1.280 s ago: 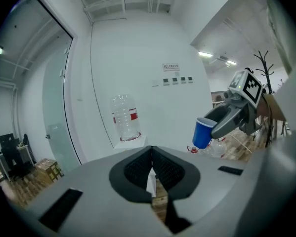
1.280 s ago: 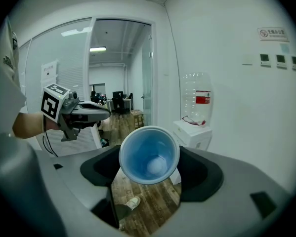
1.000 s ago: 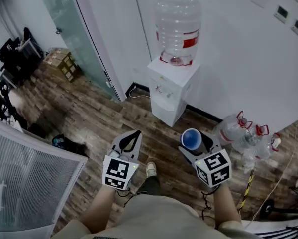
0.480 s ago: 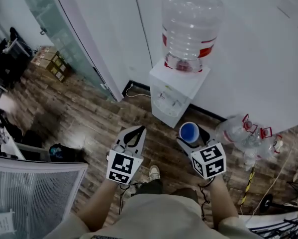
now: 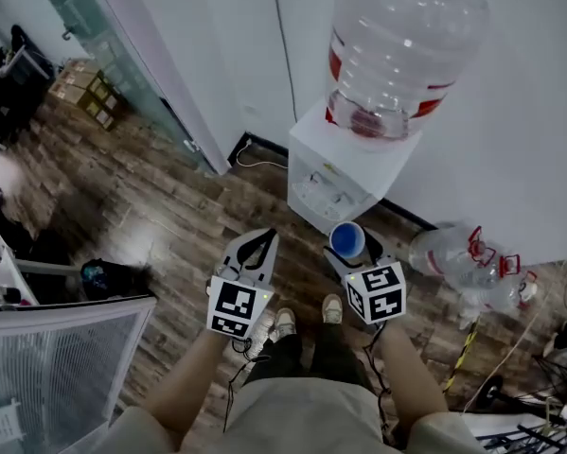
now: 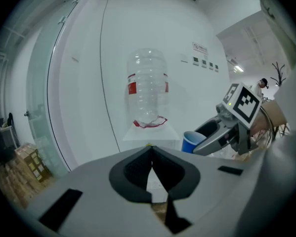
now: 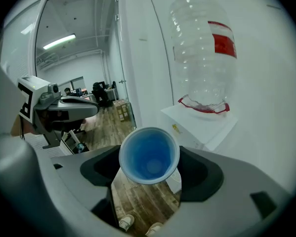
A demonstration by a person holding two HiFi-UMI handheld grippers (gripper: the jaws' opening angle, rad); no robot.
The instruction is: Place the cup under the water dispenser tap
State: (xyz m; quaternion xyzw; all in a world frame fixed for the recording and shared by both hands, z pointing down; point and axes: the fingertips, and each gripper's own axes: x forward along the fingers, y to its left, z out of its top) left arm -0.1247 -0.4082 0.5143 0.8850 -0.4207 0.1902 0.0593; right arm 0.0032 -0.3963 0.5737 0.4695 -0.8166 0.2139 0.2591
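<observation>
Clamped on the upright cup (image 5: pixel 347 239), the right tongs (image 5: pixel 351 252) stand nearer the water dispenser (image 5: pixel 359 159), its tap (image 5: pixel 313 185) just ahead of them; the left tongs (image 5: pixel 263 243) are closed together, empty.

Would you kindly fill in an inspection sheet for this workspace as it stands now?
Surface: wood-plank floor.
Job's things: blue cup, open end up, held in front of the water dispenser; not yet placed under the tap.
Clutter: empty water bottles on the floor right of the dispenser; cardboard boxes far left.
Grippers: left gripper shut, empty; right gripper shut on the cup.
Cables: white cable on the floor beside the dispenser.
Surroundings: white wall, glass partition.
</observation>
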